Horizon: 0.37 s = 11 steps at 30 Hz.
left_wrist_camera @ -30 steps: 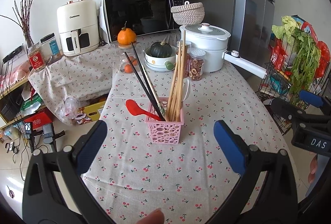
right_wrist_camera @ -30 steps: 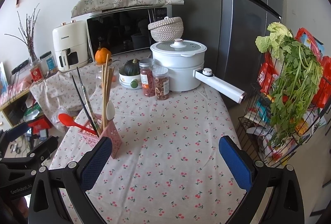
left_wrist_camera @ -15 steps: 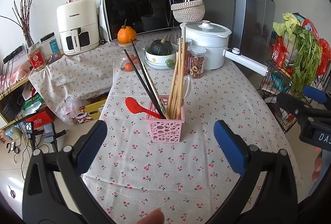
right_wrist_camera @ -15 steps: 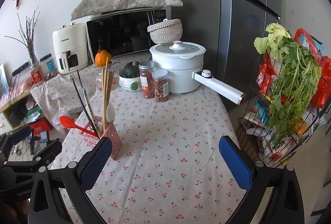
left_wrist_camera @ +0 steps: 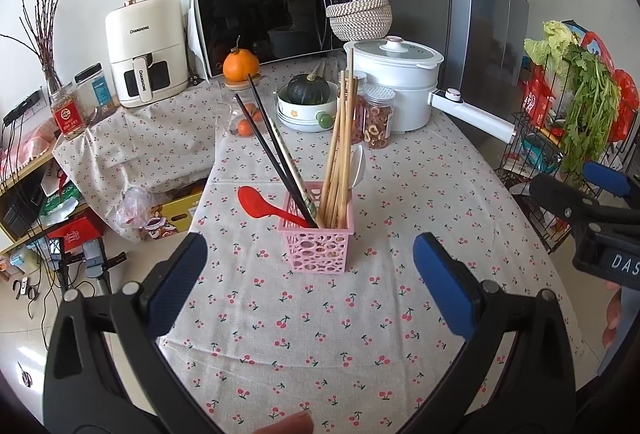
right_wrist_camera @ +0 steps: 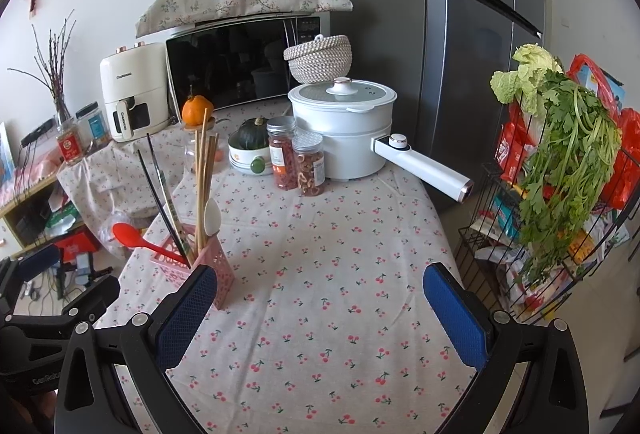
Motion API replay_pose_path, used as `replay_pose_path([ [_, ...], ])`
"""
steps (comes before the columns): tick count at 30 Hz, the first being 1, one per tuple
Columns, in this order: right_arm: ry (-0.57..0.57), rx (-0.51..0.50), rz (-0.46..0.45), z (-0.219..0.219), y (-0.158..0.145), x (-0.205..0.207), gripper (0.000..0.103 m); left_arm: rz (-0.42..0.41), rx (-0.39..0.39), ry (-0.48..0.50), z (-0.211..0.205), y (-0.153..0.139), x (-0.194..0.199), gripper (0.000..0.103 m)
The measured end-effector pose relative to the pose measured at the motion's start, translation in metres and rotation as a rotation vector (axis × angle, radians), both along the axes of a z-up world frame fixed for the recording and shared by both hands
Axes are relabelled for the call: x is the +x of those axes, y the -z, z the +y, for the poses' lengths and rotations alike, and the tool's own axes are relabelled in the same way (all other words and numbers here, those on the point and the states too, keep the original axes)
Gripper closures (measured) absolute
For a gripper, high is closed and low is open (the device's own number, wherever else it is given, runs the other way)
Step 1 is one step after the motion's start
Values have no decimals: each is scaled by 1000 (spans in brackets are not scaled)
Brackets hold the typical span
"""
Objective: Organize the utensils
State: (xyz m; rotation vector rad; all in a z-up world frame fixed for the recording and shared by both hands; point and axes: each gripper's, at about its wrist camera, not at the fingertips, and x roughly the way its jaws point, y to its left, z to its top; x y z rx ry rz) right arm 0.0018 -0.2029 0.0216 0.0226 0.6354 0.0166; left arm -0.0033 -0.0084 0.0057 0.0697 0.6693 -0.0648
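A pink perforated basket (left_wrist_camera: pixel 318 249) stands on the cherry-print tablecloth (left_wrist_camera: pixel 360 314). It holds wooden chopsticks (left_wrist_camera: pixel 340 161), black chopsticks (left_wrist_camera: pixel 276 157), a red spoon (left_wrist_camera: pixel 260 203) and a white spoon (left_wrist_camera: pixel 358 165). My left gripper (left_wrist_camera: pixel 310 280) is open and empty, just in front of the basket. My right gripper (right_wrist_camera: pixel 320 312) is open and empty over the cloth, with the basket (right_wrist_camera: pixel 224 274) behind its left finger. The right gripper also shows at the right edge of the left wrist view (left_wrist_camera: pixel 600 201).
At the back stand a white pot with a long handle (left_wrist_camera: pixel 396 81), two snack jars (left_wrist_camera: pixel 378 113), a bowl with a squash (left_wrist_camera: pixel 308 101), a microwave (left_wrist_camera: pixel 272 21) and an air fryer (left_wrist_camera: pixel 146 49). A wire rack with greens (right_wrist_camera: pixel 560 173) stands right of the table.
Both grippers have pulled back slightly from the basket and risen a little. Both stay open and empty. The utensils have not moved.
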Motion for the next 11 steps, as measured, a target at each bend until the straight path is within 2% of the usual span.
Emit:
replay_pose_path([
  [11,19,11,28,-4,6,5,0,-13,11,-19,5,-1,2,1],
])
